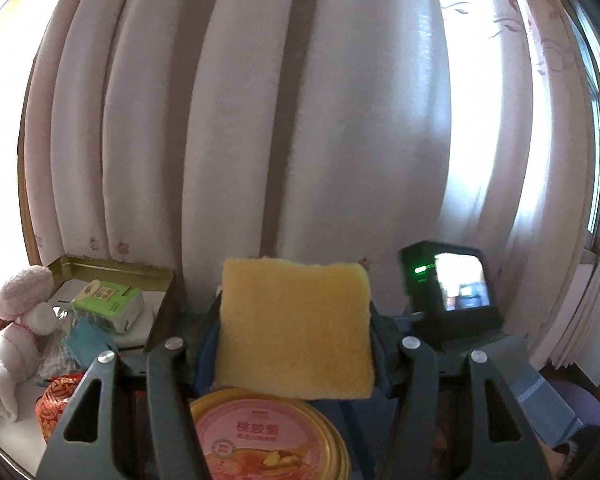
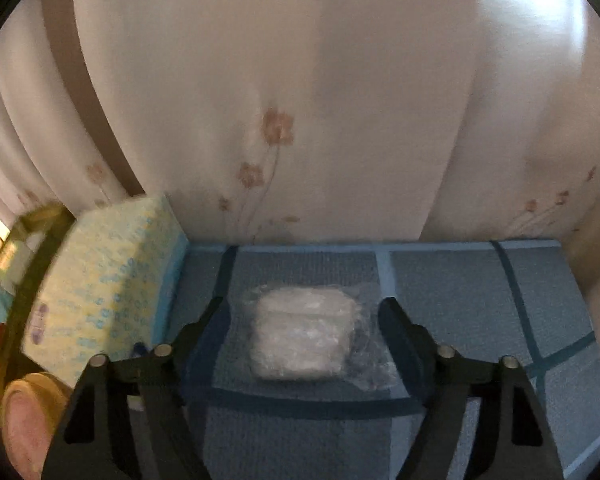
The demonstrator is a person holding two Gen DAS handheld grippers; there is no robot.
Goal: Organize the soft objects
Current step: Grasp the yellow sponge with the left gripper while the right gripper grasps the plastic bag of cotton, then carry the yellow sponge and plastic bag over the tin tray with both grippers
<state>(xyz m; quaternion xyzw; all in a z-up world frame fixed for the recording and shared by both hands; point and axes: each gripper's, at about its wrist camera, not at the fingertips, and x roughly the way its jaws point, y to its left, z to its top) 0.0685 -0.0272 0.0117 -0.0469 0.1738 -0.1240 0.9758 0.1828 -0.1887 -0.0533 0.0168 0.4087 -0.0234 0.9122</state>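
At nine o'clock of my left view a white plush toy (image 1: 10, 332) sat beside an open gold tin (image 1: 114, 276) that held a green tissue pack (image 1: 108, 306). My left gripper (image 1: 296, 332) was pinching a yellow sponge (image 1: 296, 328), both pads pressed into its sides, raised over a pink-lidded can (image 1: 268, 436) at six o'clock. At three o'clock stood a small black device with a lit screen (image 1: 452, 288).

In my right view a yellow-and-blue patterned pack (image 2: 104, 280) leaned at nine o'clock. My right gripper (image 2: 300, 332) stood spread around a white bundle in clear wrap (image 2: 300, 332) lying on the blue checked cloth (image 2: 480, 300) over the surface; the pads did not appear to touch it.

I judged this the pick-up step for the bundle, the sponge already in hand. Next I would need to close gently on the bundle, since the slippery wrap could slide.
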